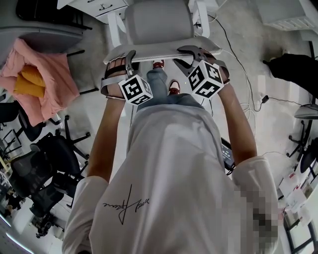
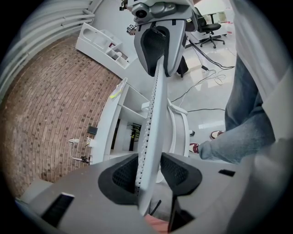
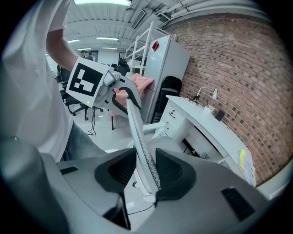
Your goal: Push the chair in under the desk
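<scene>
Chair (image 1: 158, 25) stands near the desk (image 1: 97, 6), not under it yet. Left gripper (image 1: 119, 63) and right gripper (image 1: 198, 53) both pinch its back. Next comes a straight, even push forward.

The person wears a white short-sleeved T-shirt (image 1: 169, 163) with a thin black handwritten-style script print (image 1: 126, 203) on the front near the left sleeve (image 1: 82, 198). Below it show faded blue jeans (image 1: 158, 82) and white shoes (image 1: 174, 88) with dark red trim. The left gripper (image 2: 149, 178) and right gripper (image 3: 145, 171) have smooth, matte grey moulded bodies with rectangular slots in the shell. Their jaws carry black, finely textured pads (image 2: 126, 176). Each gripper bears a white cube with black square markers: the left cube (image 1: 136, 90) and the right cube (image 1: 204, 79).
</scene>
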